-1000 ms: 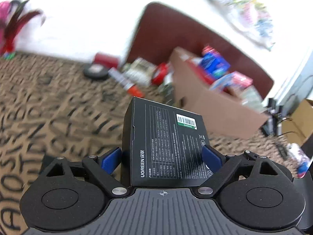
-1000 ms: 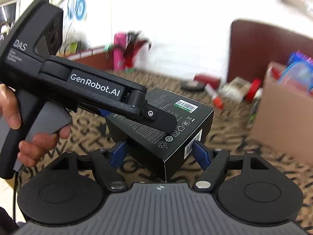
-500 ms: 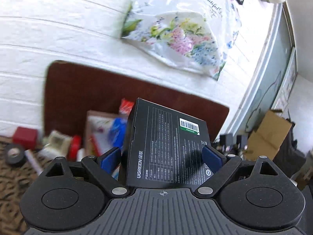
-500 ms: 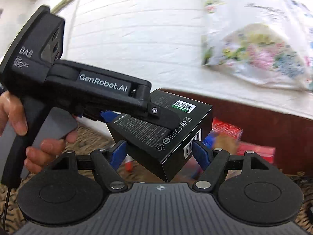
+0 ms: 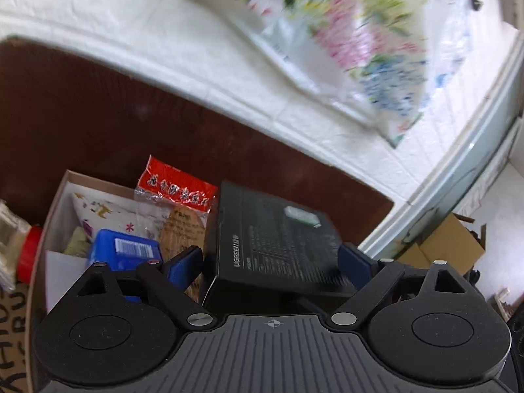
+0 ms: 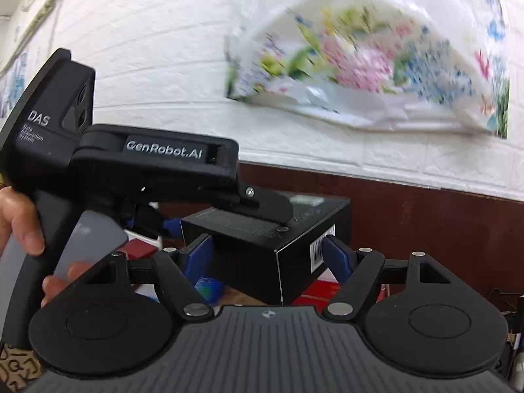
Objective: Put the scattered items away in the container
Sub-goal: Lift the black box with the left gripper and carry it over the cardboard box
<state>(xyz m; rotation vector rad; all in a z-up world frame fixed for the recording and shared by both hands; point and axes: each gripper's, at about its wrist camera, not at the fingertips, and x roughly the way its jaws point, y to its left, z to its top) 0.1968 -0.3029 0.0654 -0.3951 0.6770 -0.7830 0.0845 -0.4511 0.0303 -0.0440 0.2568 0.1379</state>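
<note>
The main risk, as a judgement: the matte black rectangular cardboard product box (image 5: pixel 278 249) could tip off the heaped contents and fall outside the open brown cardboard container (image 5: pixel 62 190), since that container already looks full. The box, printed with white text and a green-and-white barcode label, hangs tilted and blurred over the container. The left claw (image 5: pixel 271 262) stands spread, its 2 blue pads (image 5: pixel 183 263) apparently clear of the box; the right claw (image 6: pixel 268 255) likewise brackets it, contact uncertain.
</note>
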